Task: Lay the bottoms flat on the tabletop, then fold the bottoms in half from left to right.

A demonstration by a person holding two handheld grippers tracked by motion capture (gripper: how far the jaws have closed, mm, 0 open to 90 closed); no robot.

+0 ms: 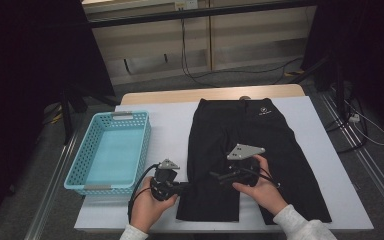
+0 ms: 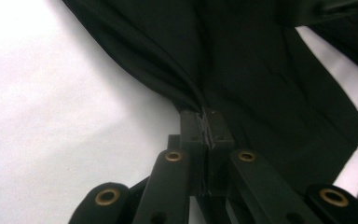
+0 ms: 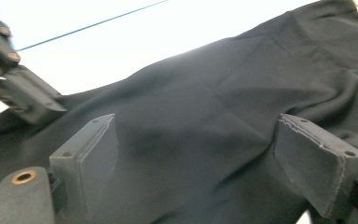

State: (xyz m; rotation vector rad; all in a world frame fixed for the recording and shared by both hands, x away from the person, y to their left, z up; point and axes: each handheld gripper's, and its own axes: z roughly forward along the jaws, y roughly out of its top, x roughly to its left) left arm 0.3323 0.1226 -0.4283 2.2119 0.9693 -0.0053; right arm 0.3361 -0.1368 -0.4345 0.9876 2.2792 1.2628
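A pair of black fabric shorts (image 1: 240,150) is spread flat on the white-covered desk (image 1: 170,125). Its left edge is pinched by the left hand-held gripper (image 2: 206,126); the right hand-held gripper (image 3: 196,158) is held spread above the cloth.

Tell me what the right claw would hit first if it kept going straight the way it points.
Most likely the black shorts: the right claw stands open just over the cloth, which lies across its whole path. Beyond that, the left claw sits off to one side, probably clear.
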